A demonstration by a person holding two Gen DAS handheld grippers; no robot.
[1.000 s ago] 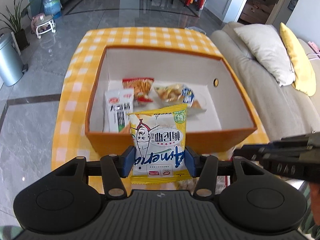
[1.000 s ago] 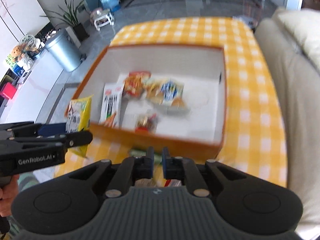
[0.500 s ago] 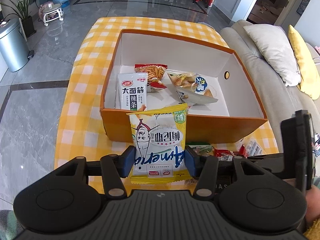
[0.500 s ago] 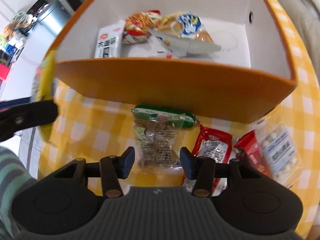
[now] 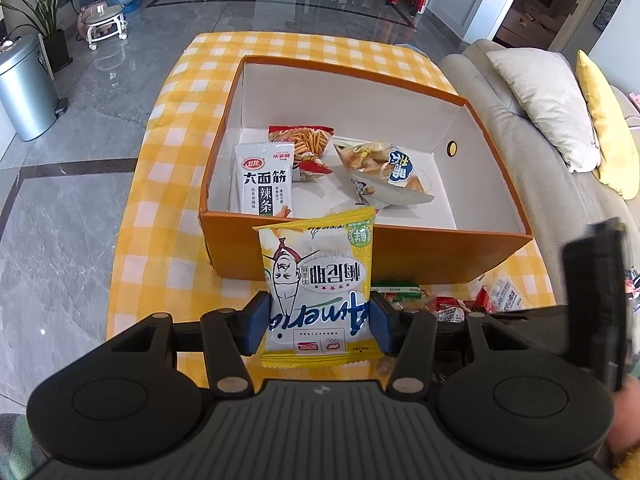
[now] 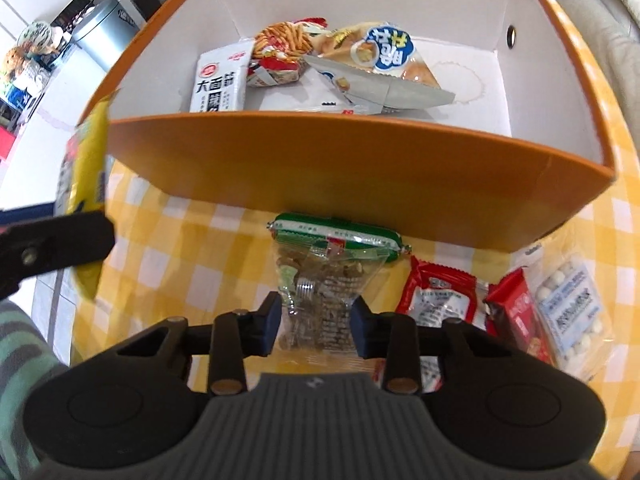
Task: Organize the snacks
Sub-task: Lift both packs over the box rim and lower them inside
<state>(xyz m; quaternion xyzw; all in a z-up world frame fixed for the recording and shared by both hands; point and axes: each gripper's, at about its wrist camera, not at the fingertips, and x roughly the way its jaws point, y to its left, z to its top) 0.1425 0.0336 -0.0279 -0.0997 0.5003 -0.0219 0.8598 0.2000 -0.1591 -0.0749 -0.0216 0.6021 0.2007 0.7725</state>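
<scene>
My left gripper is shut on a yellow snack bag and holds it upright above the table, in front of the orange box. My right gripper is low over the table, its pads on either side of a clear green-topped snack pack that lies in front of the box wall; the jaws have closed in on it. Inside the box lie a white spicy-strip packet, a red fries packet and a blue-labelled bag.
On the yellow checked tablecloth, right of the green-topped pack, lie two red packets and a clear pack of white balls. A sofa with cushions stands to the right. A metal bin stands on the floor at left.
My right gripper dropped down to the table in front of the box, opened, and then closed in around the green-topped pack. My left gripper drew back slightly, still holding the yellow bag.
</scene>
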